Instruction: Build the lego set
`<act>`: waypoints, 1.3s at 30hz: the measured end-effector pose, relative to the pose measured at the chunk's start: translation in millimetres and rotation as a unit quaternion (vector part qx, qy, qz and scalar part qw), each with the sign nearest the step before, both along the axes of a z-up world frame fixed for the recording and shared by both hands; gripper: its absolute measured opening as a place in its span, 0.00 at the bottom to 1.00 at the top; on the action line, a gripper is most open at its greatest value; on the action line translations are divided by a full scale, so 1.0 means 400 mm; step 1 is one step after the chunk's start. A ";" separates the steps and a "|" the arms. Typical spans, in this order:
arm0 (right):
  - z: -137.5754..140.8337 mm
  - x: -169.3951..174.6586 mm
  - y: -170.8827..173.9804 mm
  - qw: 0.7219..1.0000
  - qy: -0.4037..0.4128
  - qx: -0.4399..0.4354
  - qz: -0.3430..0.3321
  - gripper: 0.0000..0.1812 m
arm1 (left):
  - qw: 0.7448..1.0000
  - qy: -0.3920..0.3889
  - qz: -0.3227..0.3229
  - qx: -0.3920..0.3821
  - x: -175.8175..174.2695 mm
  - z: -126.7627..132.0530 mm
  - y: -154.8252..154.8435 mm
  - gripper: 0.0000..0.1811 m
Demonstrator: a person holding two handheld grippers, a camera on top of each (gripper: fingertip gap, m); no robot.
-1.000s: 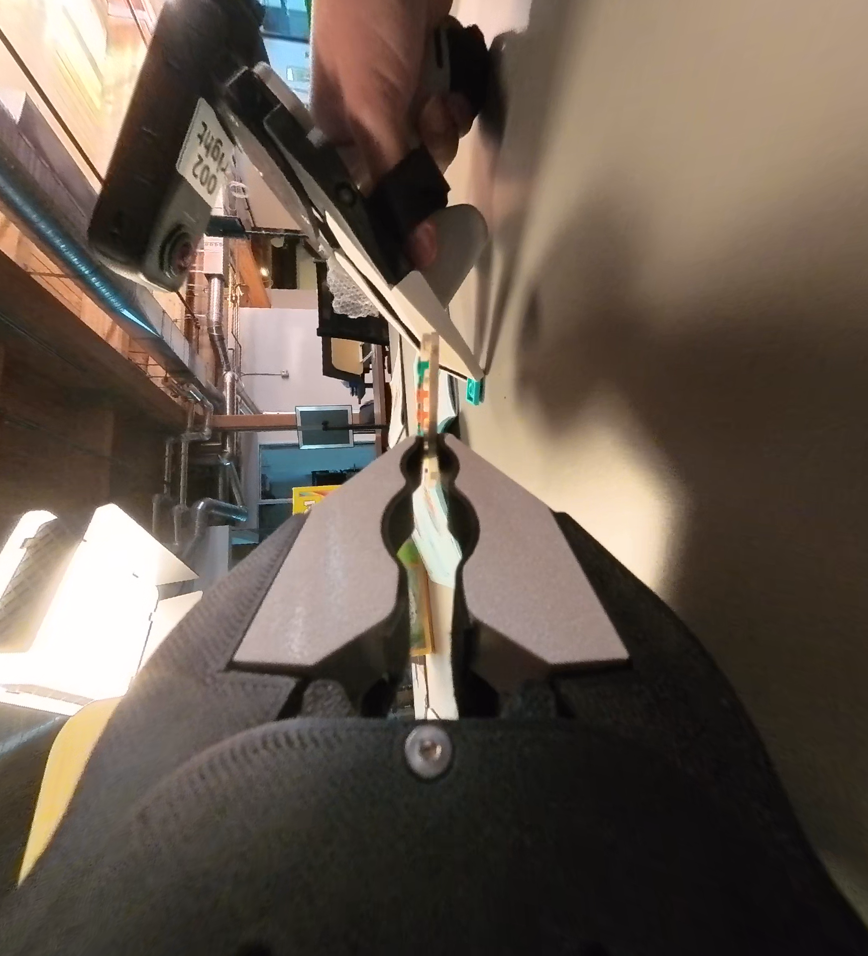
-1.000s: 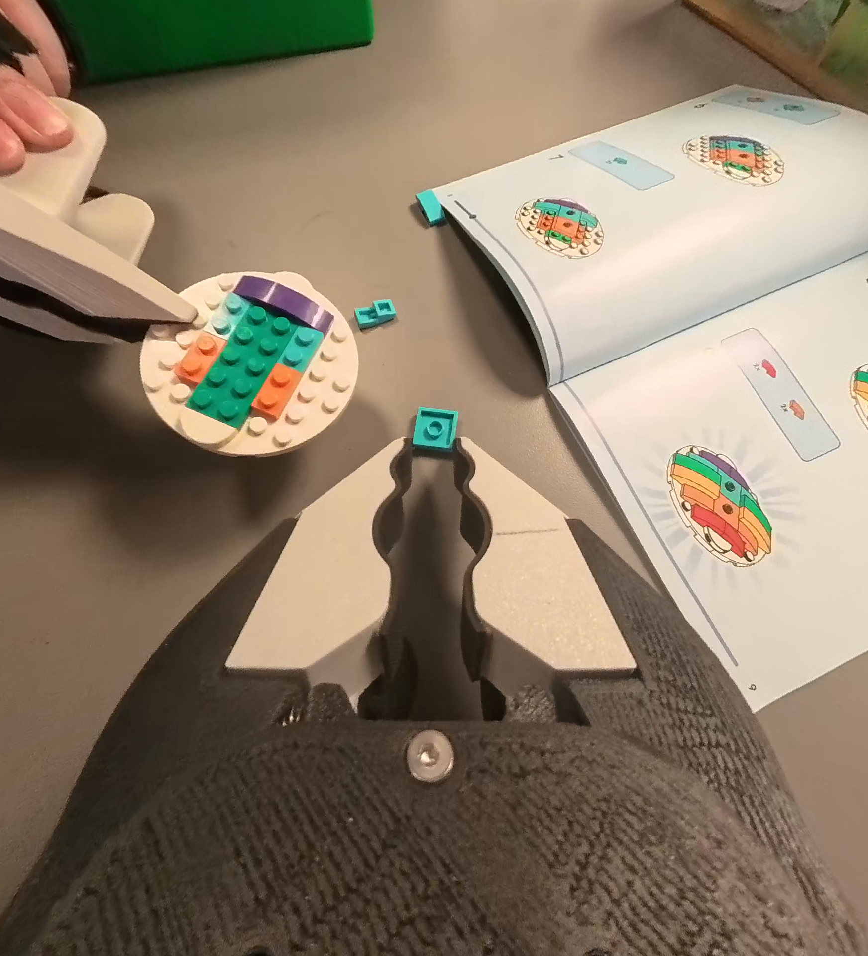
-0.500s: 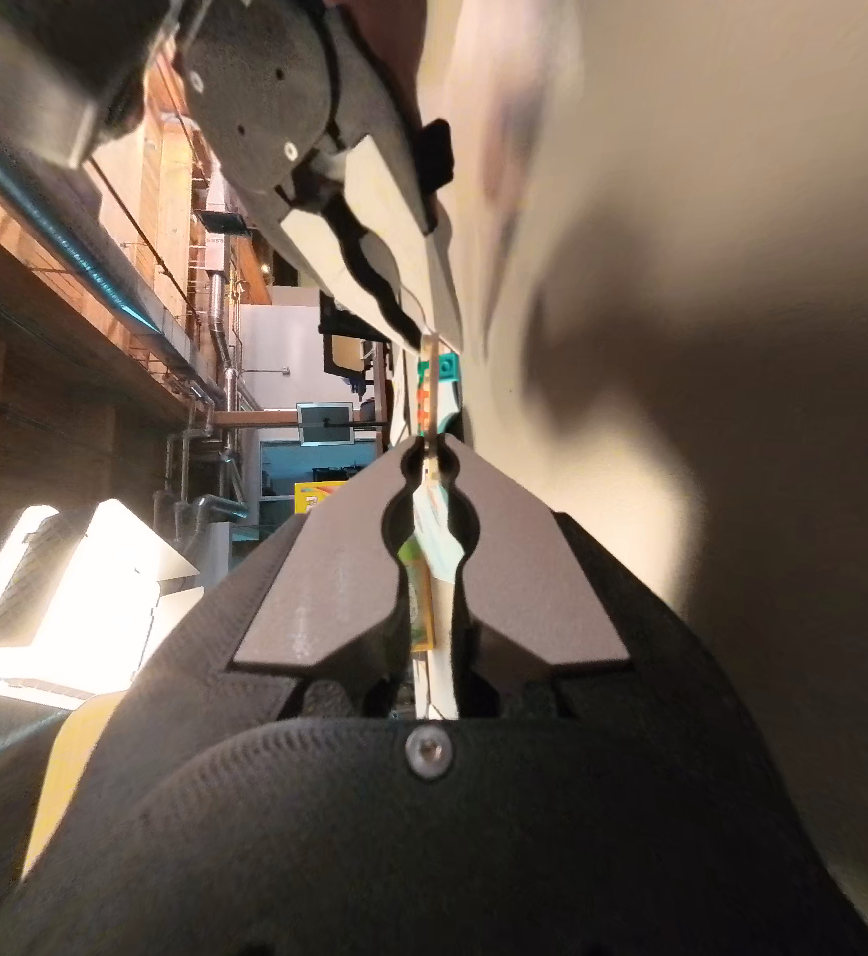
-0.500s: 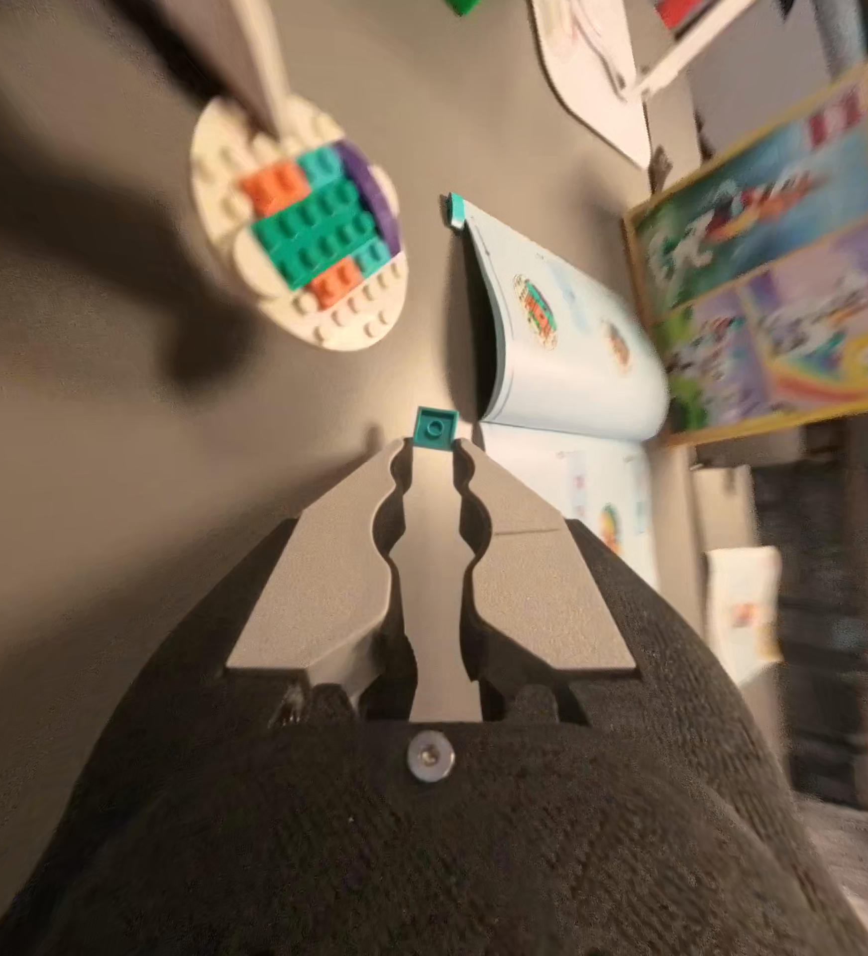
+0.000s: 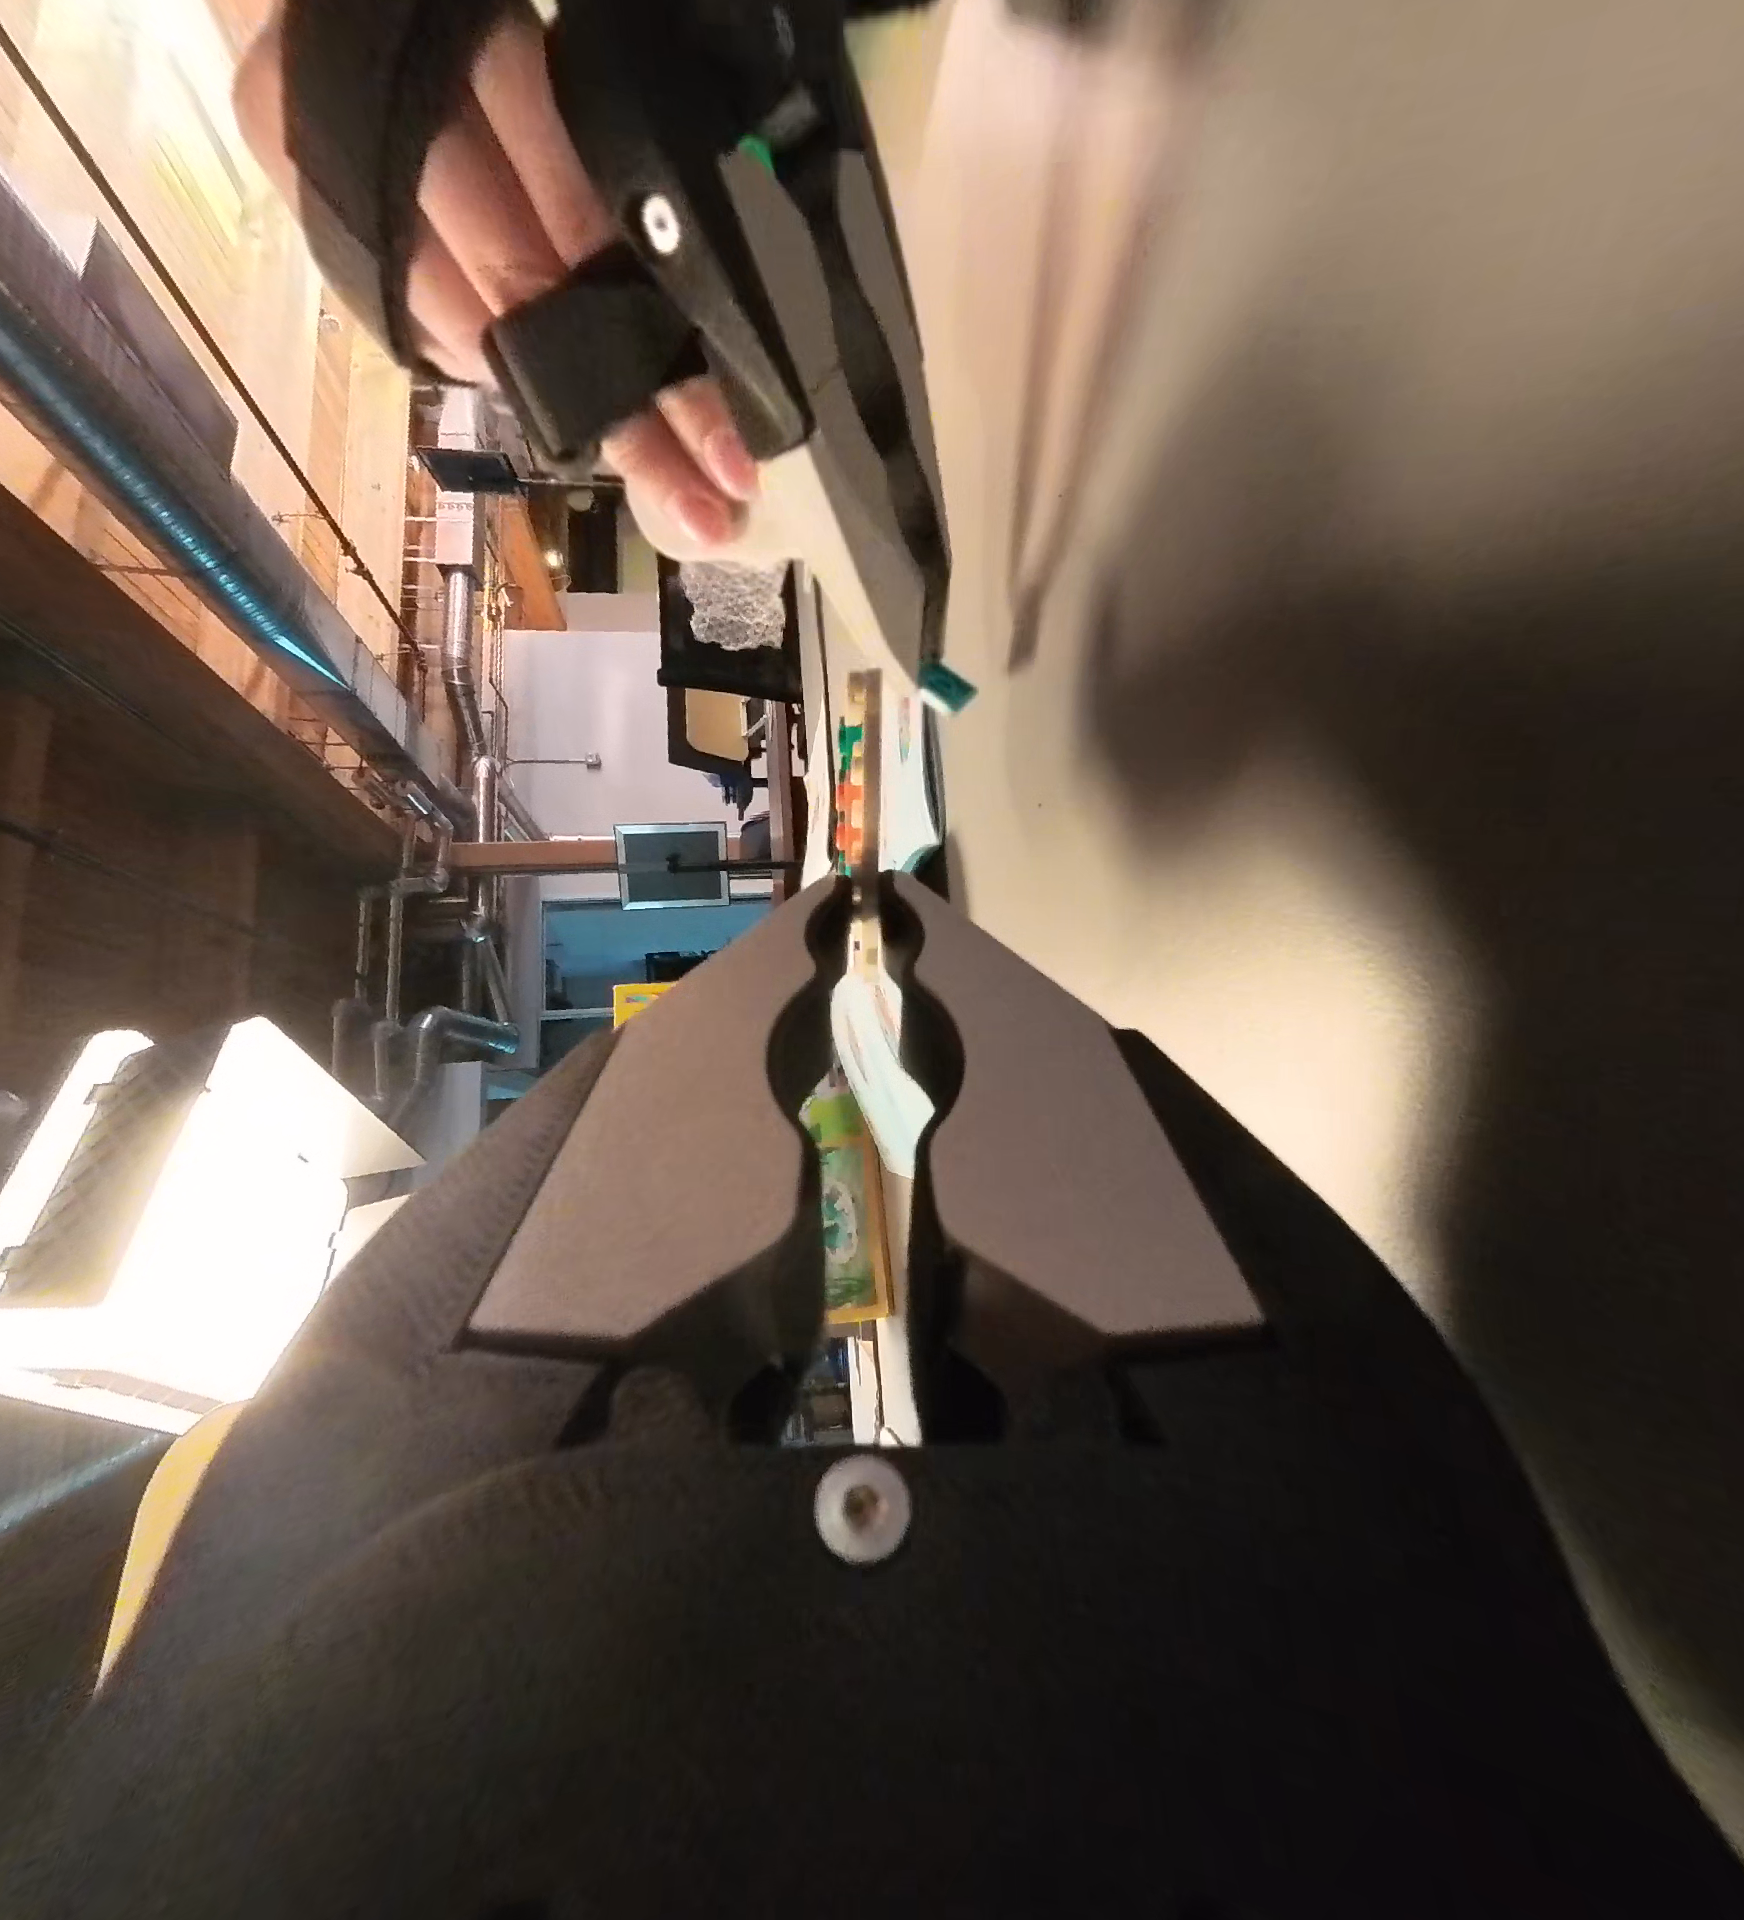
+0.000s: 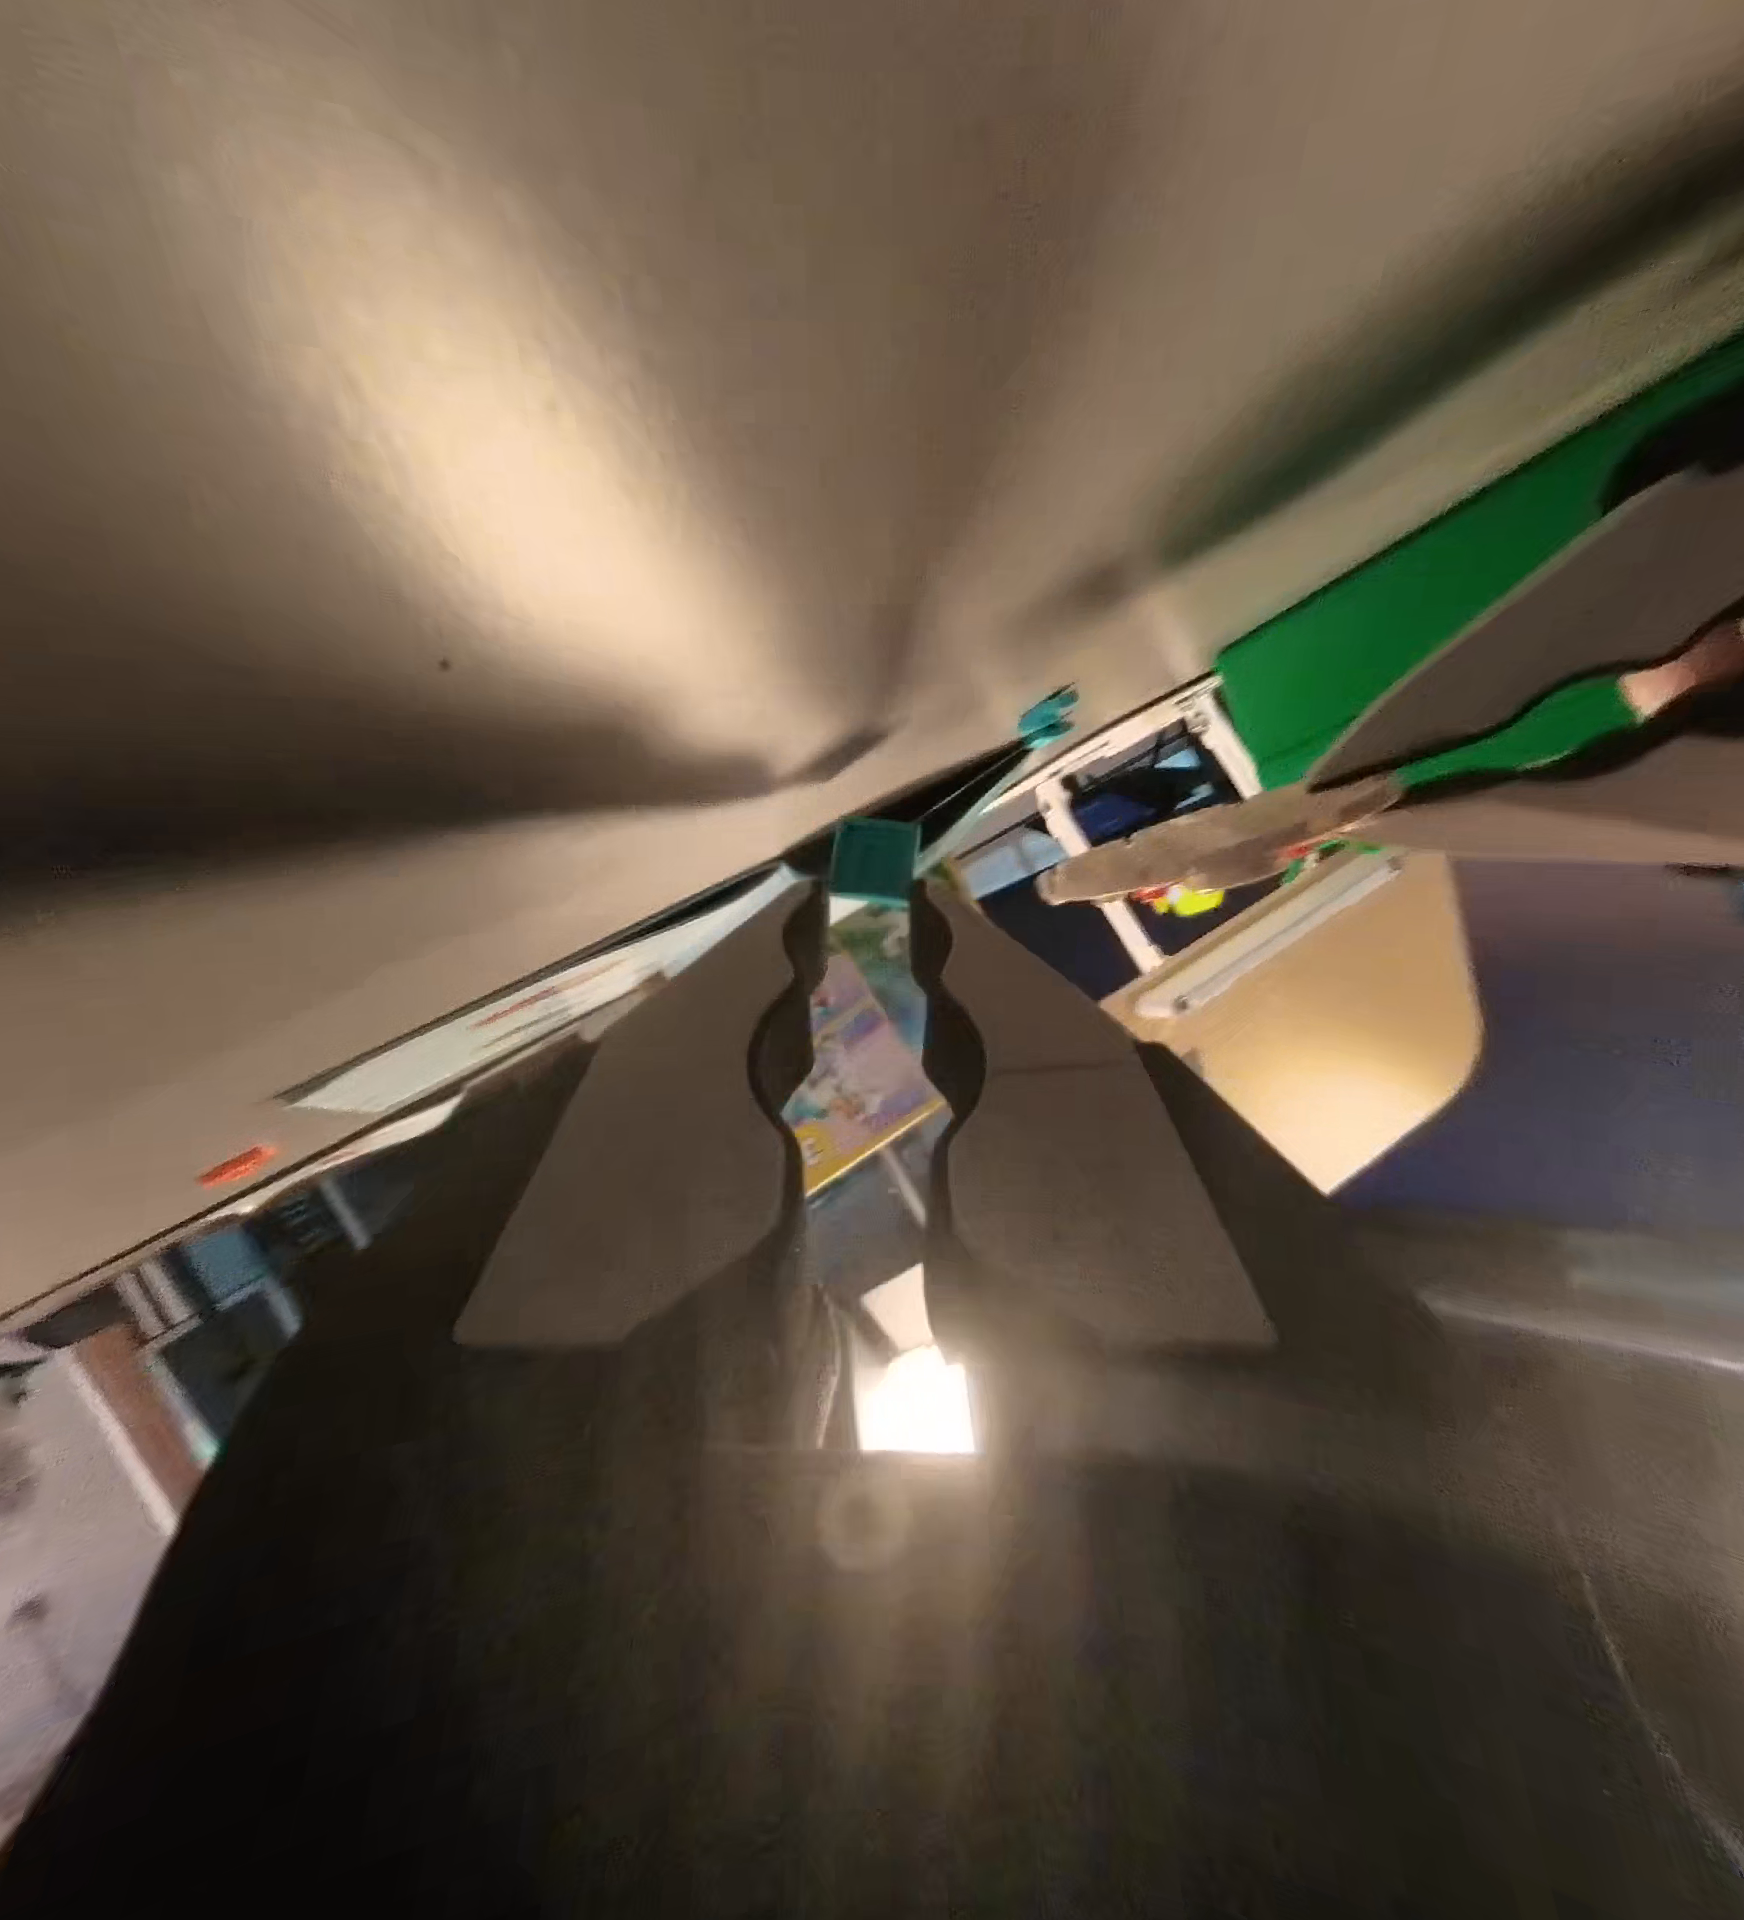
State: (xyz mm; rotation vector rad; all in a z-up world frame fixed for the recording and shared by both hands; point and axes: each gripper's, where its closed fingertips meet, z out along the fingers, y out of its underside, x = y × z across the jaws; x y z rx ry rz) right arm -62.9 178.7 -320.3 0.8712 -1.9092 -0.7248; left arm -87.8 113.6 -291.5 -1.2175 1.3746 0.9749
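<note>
One round white lego plate point(image 5: 866, 790), seen edge-on with orange and teal bricks on one face, is clamped at its rim between the tips of the left gripper point(image 5: 866, 883). One small teal square lego tile point(image 6: 873, 855) is pinched at the tips of the right gripper point(image 6: 870, 883), just beside the plate's far edge. Both are held just above the grey table point(image 5: 1367, 520), where one open instruction booklet point(image 6: 494, 1023) is laid.
</note>
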 end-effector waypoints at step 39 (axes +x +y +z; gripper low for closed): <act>-0.043 0.059 -0.091 0.545 -0.427 -0.652 -0.308 0.10 | 0.998 0.000 -0.039 0.043 0.036 0.046 -0.025 0.02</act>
